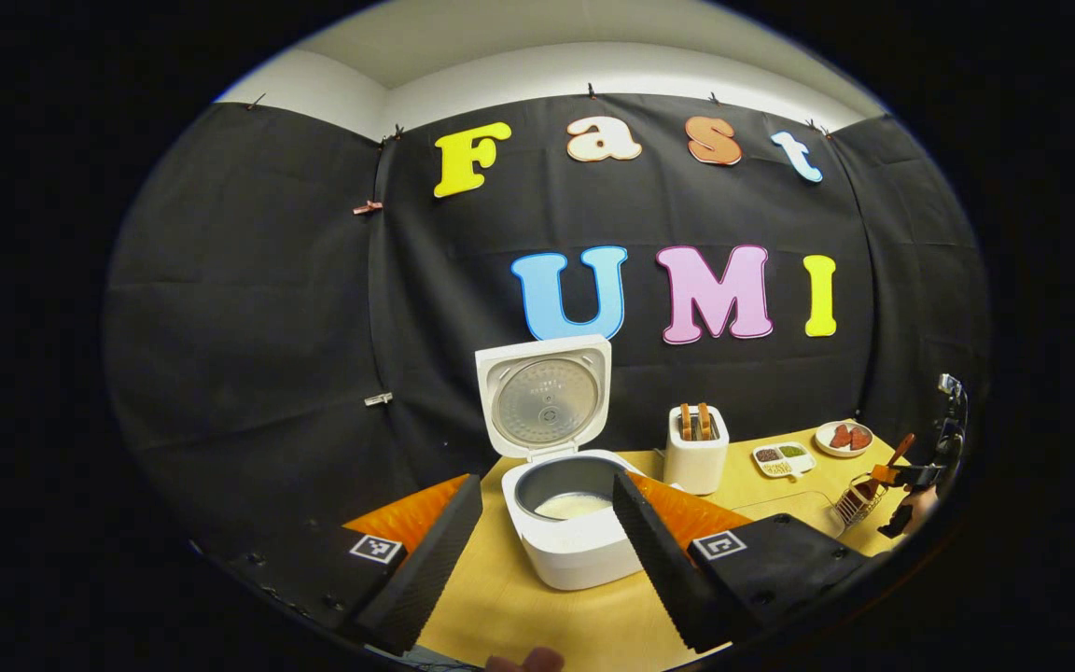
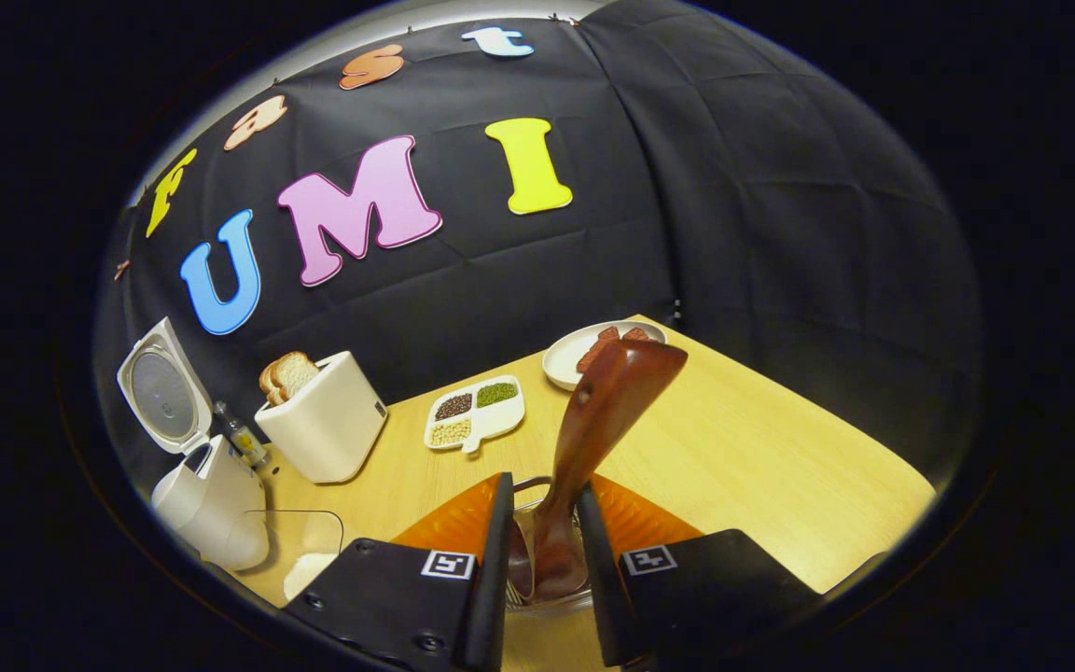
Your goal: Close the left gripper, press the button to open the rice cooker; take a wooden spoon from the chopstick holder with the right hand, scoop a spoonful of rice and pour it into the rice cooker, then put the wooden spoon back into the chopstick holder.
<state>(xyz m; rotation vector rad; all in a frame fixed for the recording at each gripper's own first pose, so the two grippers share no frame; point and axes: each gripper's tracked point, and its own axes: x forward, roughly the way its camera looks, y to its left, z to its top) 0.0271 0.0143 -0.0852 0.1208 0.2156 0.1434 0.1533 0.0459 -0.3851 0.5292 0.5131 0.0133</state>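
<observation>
Right gripper clamped on glossy brown wooden spoon, bowl up; left gripper wide, empty

Wooden spoon handle behind tongs

white rice cooker, brown wooden spoon

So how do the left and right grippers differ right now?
The left gripper has its jaws spread wide and holds nothing; the right gripper has its jaws shut on the spoon. The left faces the open cooker; the right sits over the holder. Both have black ribbed pads.
</observation>
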